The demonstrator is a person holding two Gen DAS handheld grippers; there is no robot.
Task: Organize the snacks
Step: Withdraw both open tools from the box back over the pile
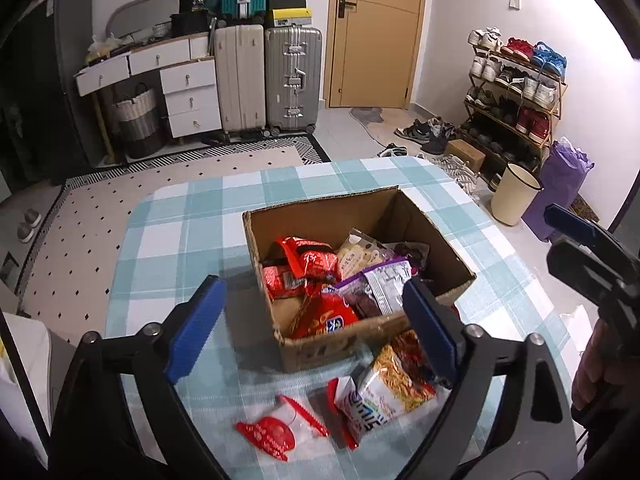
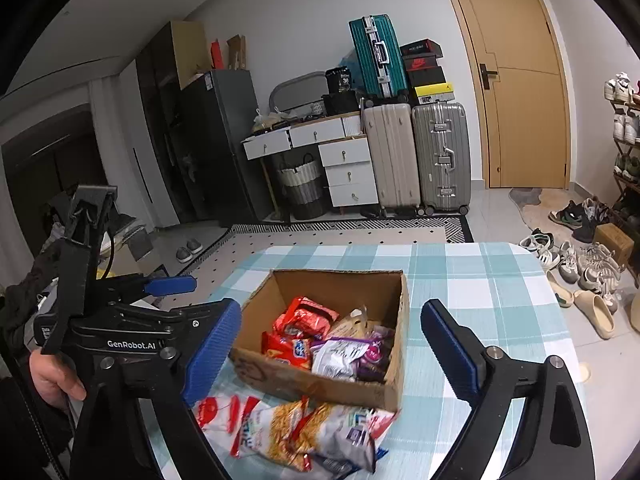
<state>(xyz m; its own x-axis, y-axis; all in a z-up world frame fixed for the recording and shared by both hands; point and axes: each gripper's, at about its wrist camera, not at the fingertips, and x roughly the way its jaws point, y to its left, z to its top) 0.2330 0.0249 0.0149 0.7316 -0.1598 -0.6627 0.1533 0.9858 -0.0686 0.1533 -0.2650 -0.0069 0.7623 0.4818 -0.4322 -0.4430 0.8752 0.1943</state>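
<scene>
An open cardboard box (image 1: 436,236) (image 2: 320,386) stands on the checked table, holding several snack packets in red, purple and beige. In front of it lie a noodle snack bag (image 1: 384,394) (image 2: 304,428) and a small red and clear packet (image 1: 276,424) (image 2: 216,410). My left gripper (image 1: 314,332) hovers above the box's near edge, open, nothing between its blue pads. My right gripper (image 2: 330,354) is held over the box front, open and empty too. Each gripper shows at the edge of the other's view, the right one (image 1: 588,248) and the left one (image 2: 120,320), held by a hand.
The table (image 1: 180,220) (image 2: 480,280) wears a blue-white checked cloth. Beyond it are a patterned rug, suitcases (image 1: 268,76), a white drawer unit, a door and a shoe rack (image 1: 516,92). A cream bin (image 1: 514,194) and purple bag stand right of the table.
</scene>
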